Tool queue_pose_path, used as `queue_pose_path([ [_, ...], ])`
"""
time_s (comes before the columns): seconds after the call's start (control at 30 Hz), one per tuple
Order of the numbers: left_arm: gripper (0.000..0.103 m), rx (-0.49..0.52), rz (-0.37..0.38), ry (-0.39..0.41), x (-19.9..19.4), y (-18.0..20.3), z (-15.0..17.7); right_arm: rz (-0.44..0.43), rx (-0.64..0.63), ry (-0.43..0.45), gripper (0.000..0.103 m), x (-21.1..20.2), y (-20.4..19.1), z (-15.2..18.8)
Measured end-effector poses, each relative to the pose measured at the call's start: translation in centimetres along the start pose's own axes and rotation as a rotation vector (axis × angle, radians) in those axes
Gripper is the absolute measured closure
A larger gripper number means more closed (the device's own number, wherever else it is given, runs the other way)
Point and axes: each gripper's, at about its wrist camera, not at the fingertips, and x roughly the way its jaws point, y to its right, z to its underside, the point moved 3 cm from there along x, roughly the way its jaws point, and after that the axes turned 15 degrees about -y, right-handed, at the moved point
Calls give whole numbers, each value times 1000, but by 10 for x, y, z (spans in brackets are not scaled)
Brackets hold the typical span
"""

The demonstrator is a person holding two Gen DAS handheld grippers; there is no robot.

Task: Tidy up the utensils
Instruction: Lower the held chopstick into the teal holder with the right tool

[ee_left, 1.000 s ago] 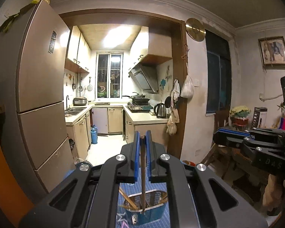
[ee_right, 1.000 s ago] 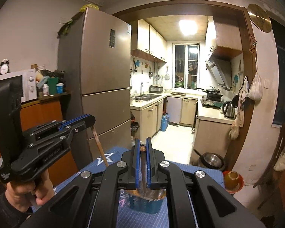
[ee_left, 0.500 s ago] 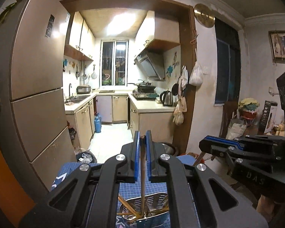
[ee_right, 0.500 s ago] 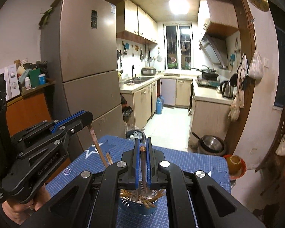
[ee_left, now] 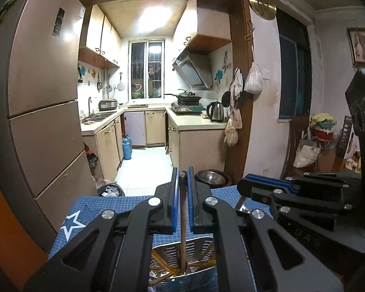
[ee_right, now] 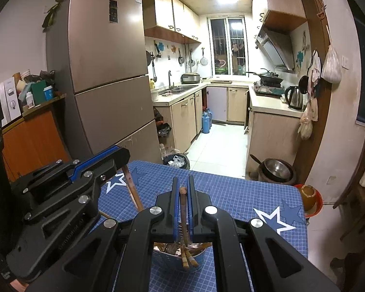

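In the left wrist view, the left gripper (ee_left: 183, 177) is closed on 1 brown wooden chopstick (ee_left: 183, 221). Its lower end stands inside the perforated metal utensil basket (ee_left: 194, 248) at 6 o'clock, on the blue grid mat (ee_left: 124, 202).

In the right wrist view, the right gripper (ee_right: 182, 189) is clamped on another brown wooden stick (ee_right: 184, 215), directly above that basket; the left gripper sits at 9 o'clock.

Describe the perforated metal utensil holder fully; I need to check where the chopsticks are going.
The perforated metal utensil holder is a shiny steel container with punched holes, standing upright on the blue grid-patterned mat. Several brown wooden chopsticks lie crossed inside it. The chopstick clamped in the left gripper reaches down into it.
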Motion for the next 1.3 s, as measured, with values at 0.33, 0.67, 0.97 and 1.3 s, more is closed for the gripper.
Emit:
queue_pose_path([
  [0.33,98,-35,-32,-40,16,-9,14,18,-3,8,96,8,1,7],
  [0.67,98,-55,-49,-50,19,-18,19,53,-6,18,96,12,0,9],
  [0.97,98,-65,-62,-58,21,-20,22,64,3,23,96,11,6,10],
  [1.3,98,-73,-65,-61,24,-20,23,59,-1,19,96,12,8,12],
])
